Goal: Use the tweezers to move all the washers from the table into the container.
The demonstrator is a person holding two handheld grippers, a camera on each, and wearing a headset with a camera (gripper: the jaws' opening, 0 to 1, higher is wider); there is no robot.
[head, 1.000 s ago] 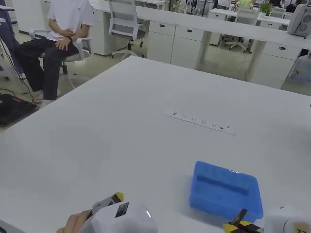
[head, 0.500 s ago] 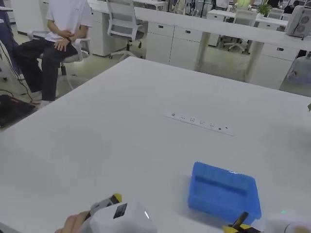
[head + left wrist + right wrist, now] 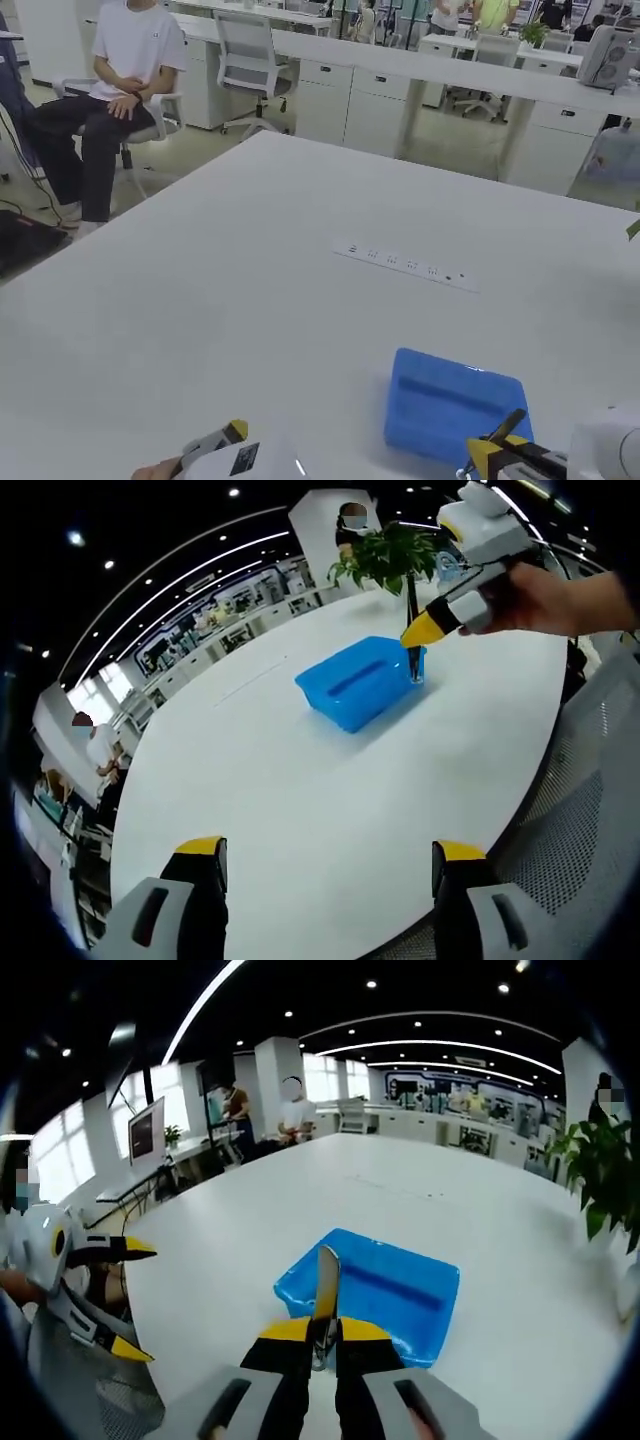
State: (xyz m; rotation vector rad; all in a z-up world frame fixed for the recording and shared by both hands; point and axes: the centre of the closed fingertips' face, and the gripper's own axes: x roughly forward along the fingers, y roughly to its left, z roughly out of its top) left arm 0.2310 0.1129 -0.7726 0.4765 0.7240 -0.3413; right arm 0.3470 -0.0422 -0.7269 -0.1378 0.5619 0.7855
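Open office: white desks (image 3: 460, 75), swivel chair (image 3: 248, 55), ceiling light strips (image 3: 440, 1045), potted plant (image 3: 600, 1175).

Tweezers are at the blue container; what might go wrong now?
The tweezers tip hangs at a corner of the container; lowering further may shove it, and the open left gripper isn't steadying it. Whether the tips hold a washer is too small to tell, so a drop could go unnoticed.

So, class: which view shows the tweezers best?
The right gripper view: the tweezers stand large between its shut jaws, against the container. The left gripper view shows them small and dark; the head view, just a short piece.
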